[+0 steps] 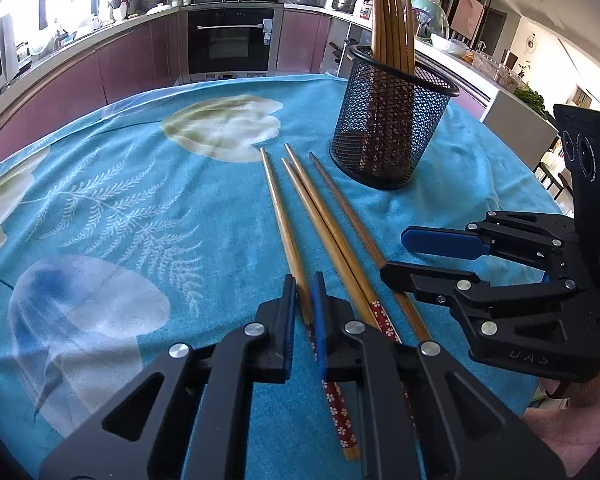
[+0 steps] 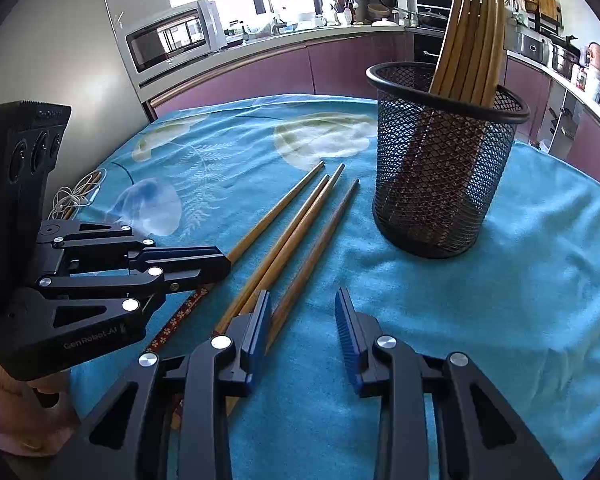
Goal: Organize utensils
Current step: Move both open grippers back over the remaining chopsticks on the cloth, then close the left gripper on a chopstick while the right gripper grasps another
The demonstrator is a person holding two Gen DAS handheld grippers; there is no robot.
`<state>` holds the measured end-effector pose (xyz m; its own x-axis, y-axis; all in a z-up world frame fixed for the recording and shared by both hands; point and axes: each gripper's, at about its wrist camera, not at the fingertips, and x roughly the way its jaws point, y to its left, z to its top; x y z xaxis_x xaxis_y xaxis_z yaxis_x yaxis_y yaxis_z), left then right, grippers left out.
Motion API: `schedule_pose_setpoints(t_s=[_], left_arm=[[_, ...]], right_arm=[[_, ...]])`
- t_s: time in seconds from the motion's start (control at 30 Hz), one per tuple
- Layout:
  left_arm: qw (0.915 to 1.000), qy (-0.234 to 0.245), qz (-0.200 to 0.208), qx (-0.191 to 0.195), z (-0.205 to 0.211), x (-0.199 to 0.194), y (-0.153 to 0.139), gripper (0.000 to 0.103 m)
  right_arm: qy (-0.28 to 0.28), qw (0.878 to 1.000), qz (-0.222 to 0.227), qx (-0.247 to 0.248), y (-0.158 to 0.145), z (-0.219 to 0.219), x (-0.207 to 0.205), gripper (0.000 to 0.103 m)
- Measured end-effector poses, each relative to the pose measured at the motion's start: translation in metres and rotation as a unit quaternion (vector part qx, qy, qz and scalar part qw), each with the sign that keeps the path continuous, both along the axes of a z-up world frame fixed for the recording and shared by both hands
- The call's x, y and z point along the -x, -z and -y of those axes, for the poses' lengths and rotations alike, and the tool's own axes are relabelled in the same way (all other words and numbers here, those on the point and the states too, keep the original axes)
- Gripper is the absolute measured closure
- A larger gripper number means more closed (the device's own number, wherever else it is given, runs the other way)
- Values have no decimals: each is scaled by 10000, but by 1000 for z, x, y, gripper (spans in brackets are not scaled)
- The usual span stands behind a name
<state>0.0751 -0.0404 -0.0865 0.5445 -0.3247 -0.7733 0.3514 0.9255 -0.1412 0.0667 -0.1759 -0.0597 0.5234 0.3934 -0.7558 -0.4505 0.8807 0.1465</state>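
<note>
Blue floral tablecloth (image 1: pixel 112 184) covers the tabletop, and right at its near edge the left gripper (image 1: pixel 302 300) has its jaws drawn in tight on the leftmost chopstick (image 1: pixel 278 216), pads pressed to either side of the shaft just above its red flowered handle end. Just beside it lie three loose chopsticks (image 1: pixel 320 220), two touching as a pair and one a little apart on the right, all tips pointing away toward the far edge. The right gripper (image 2: pixel 302 312) hovers low over the cloth with its jaws spread wide, nothing between them; its left finger sits over the handle ends of the pair, the right finger over bare cloth. Farther along, toward the far right of the tabletop, a black mesh holder (image 2: pixel 440 168) stands upright with a bundle of chopsticks (image 2: pixel 474 36) leaning inside, tips up. At the left edge a tangle of white cord (image 2: pixel 74 196) rests on the cloth. Beyond the table runs a curved counter with mauve cabinets (image 1: pixel 132 56), a built-in oven (image 1: pixel 232 40) at the far wall, and a microwave (image 2: pixel 172 36) on the counter beside a bright window
</note>
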Motion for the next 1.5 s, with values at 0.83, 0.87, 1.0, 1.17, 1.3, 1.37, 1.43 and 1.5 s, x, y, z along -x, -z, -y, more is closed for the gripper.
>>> schedule_pose_setpoints(t_s=[0.83, 0.87, 1.0, 1.17, 1.3, 1.37, 1.43, 1.5], left_arm=[[9990, 32, 14, -455, 14, -30, 2, 77], [9989, 41, 11, -459, 14, -32, 2, 77], [9987, 17, 19, -509, 18, -39, 2, 82], [9993, -82, -22, -366, 18, -40, 2, 93], [9994, -165, -17, -305, 18, -38, 2, 94], [9995, -183, -12, -259, 17, -37, 1, 95], [9995, -216, 14, -233, 15, -33, -1, 95], [9995, -234, 48, -187, 12, -30, -4, 95]], right_arm=[[88, 9994, -58, 324, 3, -12, -29, 85], [102, 9994, -61, 321, 3, -13, -31, 85], [183, 9995, -107, 230, 3, -11, -36, 91], [265, 9995, -177, 36, 3, -3, -37, 95], [271, 9993, -222, -108, 1, 3, -37, 97], [275, 9993, -207, -166, -2, 5, -35, 97], [257, 9993, -180, -222, -5, 8, -32, 98], [212, 9990, -186, -334, -7, 11, -30, 98]])
